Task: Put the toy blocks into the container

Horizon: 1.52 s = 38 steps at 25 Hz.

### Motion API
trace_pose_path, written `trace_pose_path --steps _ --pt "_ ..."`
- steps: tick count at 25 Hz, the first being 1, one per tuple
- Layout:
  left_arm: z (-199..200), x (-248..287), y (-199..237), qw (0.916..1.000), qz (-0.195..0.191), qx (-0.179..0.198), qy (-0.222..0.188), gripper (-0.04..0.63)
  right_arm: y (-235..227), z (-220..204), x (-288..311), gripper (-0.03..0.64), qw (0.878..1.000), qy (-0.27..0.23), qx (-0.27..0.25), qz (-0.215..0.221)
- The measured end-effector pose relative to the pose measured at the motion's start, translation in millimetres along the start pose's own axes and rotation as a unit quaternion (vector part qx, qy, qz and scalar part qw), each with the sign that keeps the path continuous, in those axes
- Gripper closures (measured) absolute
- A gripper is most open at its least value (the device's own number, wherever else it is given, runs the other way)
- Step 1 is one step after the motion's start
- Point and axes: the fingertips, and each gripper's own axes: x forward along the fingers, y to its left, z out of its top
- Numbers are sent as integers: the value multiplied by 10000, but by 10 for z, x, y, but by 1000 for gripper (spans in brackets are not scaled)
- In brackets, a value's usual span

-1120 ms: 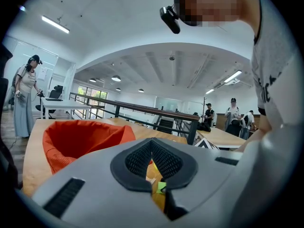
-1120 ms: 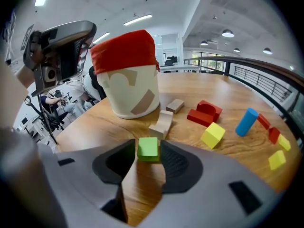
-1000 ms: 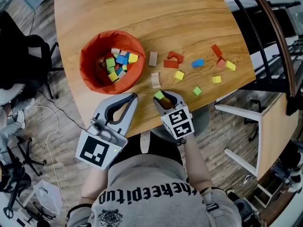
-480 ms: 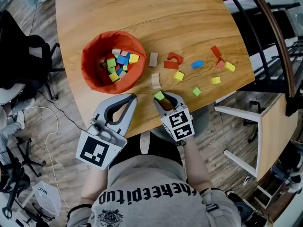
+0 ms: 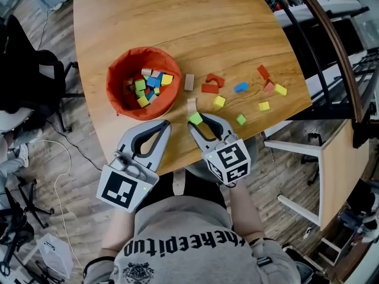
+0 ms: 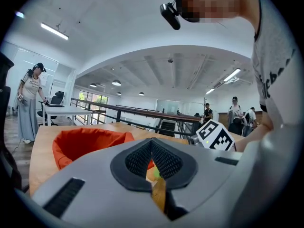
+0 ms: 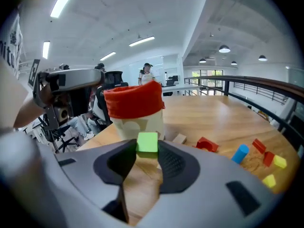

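Observation:
The orange fabric container (image 5: 118, 78) stands on the round wooden table (image 5: 237, 28) and holds several coloured blocks (image 5: 148, 84). My right gripper (image 5: 196, 120) is shut on a light green block (image 5: 195, 118), just off the table near its front edge. In the right gripper view the green block (image 7: 147, 143) sits between the pads, with the container (image 7: 134, 99) straight ahead. My left gripper (image 5: 166, 123) is shut and empty, hovering at the table edge below the container (image 6: 85, 141).
Loose blocks lie right of the container: a beige one (image 5: 189, 81), a red arch (image 5: 214, 79), a blue one (image 5: 240, 87), a yellow one (image 5: 219, 102), a small green one (image 5: 241, 119) and more at the far right edge (image 5: 280, 90). People stand in the background.
The right gripper's jaws have narrowed onto the green block and it has lifted slightly off the table. The left gripper has stayed put, shut.

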Motion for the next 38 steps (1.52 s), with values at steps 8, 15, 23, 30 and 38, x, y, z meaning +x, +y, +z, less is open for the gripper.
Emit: trace_pose_path --steps 8,15,23,30,38 --pt "79 -110 33 9998 148 57 -125 581 171 603 -145 469 9972 -670 -286 190" --pt "151 -287 122 9987 450 81 -245 581 329 1149 -197 469 9900 -1207 -579 451" --pt "153 -568 262 9948 963 46 -339 581 514 1382 -14 469 9850 -1296 -853 750" --pt "122 -801 352 9899 1366 -24 -373 581 658 1475 155 469 9820 -1262 -1018 966" --pt "61 -988 437 9858 1635 -70 -373 581 745 1498 310 466 9815 -1258 -1141 888"
